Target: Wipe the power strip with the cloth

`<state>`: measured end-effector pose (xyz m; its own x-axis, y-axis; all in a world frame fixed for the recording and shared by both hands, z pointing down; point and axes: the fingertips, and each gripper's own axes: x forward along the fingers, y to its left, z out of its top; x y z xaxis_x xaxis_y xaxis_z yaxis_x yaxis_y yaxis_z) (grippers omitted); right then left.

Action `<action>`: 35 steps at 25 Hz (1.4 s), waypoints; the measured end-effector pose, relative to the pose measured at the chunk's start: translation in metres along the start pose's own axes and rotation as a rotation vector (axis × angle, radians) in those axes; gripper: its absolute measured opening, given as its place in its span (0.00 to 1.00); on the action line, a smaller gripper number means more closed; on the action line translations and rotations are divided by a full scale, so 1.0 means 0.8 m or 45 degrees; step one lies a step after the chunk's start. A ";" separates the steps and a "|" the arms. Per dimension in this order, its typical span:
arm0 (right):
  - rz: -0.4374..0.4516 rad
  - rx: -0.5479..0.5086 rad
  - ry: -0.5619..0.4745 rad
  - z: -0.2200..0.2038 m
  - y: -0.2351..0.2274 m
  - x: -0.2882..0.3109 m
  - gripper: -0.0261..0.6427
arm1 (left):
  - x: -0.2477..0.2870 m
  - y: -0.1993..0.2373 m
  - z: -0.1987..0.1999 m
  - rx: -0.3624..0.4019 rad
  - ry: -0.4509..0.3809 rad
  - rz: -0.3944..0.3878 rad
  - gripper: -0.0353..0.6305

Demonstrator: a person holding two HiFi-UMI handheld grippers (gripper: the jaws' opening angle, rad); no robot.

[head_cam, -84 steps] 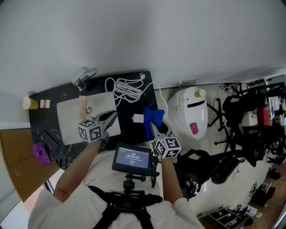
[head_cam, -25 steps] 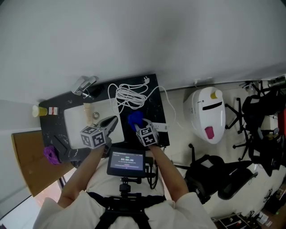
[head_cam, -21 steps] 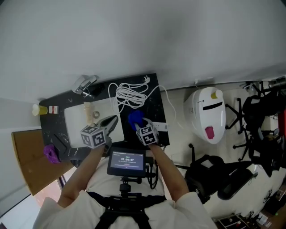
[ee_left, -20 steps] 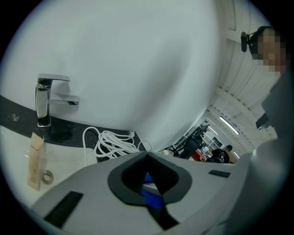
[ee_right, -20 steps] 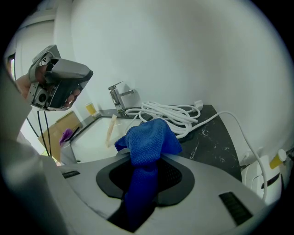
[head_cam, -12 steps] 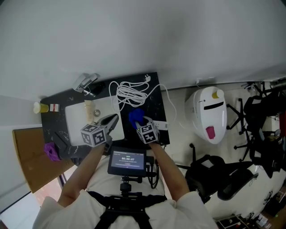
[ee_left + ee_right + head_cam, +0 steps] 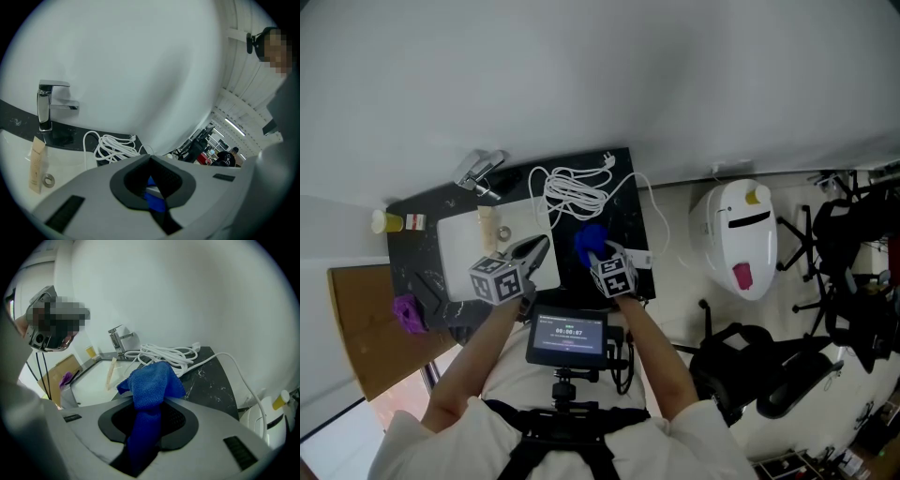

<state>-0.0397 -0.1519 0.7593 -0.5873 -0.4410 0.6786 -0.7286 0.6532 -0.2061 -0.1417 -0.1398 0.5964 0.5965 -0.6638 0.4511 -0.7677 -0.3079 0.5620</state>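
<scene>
Right claw [image 7: 602,255] further in over the counter [image 7: 569,277] — clenched on blue cloth [image 7: 589,239]; left claw [image 7: 542,244] pinched together.

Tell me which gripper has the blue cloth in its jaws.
The right gripper: its jaws are shut on the blue cloth, which bunches above them. The left gripper has its jaws shut on nothing.

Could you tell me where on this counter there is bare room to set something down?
Bare: the sink left of the stick, and the counter strip between the cable coil and its loose cord. Crowded: the back, under the cable.
</scene>
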 end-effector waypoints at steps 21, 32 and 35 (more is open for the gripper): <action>-0.047 0.050 -0.014 -0.018 -0.026 -0.029 0.19 | 0.005 -0.025 -0.002 0.029 0.002 -0.020 0.07; -0.068 0.078 -0.021 -0.024 -0.044 -0.038 0.19 | 0.017 -0.031 0.000 0.036 0.016 -0.032 0.07; -0.076 0.084 -0.022 -0.025 -0.049 -0.041 0.19 | 0.019 -0.031 0.000 0.034 0.018 -0.037 0.07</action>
<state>0.0151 -0.1507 0.7594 -0.5476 -0.4892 0.6788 -0.7840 0.5834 -0.2121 -0.1131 -0.1424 0.5893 0.6216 -0.6449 0.4447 -0.7560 -0.3451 0.5562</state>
